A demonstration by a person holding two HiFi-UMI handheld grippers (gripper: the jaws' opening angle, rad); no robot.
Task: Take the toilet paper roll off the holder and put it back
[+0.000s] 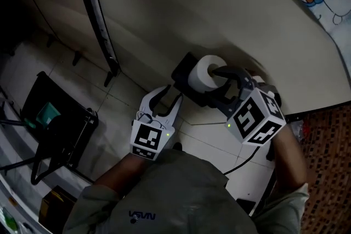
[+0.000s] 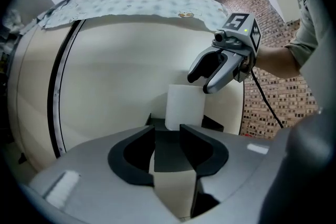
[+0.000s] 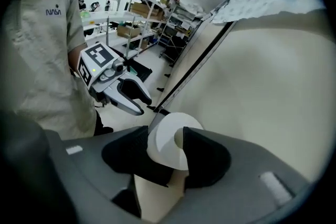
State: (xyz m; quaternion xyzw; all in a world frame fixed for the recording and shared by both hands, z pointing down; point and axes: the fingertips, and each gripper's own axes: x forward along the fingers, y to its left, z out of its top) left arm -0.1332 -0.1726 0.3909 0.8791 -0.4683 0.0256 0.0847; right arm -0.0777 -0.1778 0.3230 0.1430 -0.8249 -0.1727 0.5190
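From the head we look steeply down on the left gripper (image 1: 173,93) and right gripper (image 1: 212,85). Each gripper view looks along its own jaws, close to the toilet paper roll (image 1: 205,71), and also catches the other gripper.

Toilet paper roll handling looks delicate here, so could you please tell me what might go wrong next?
1. The right gripper has its jaws open on either side of the roll. A hard squeeze could crush the soft paper, and a weak one might let it drop.
2. The left gripper hovers close to the holder and may knock it.
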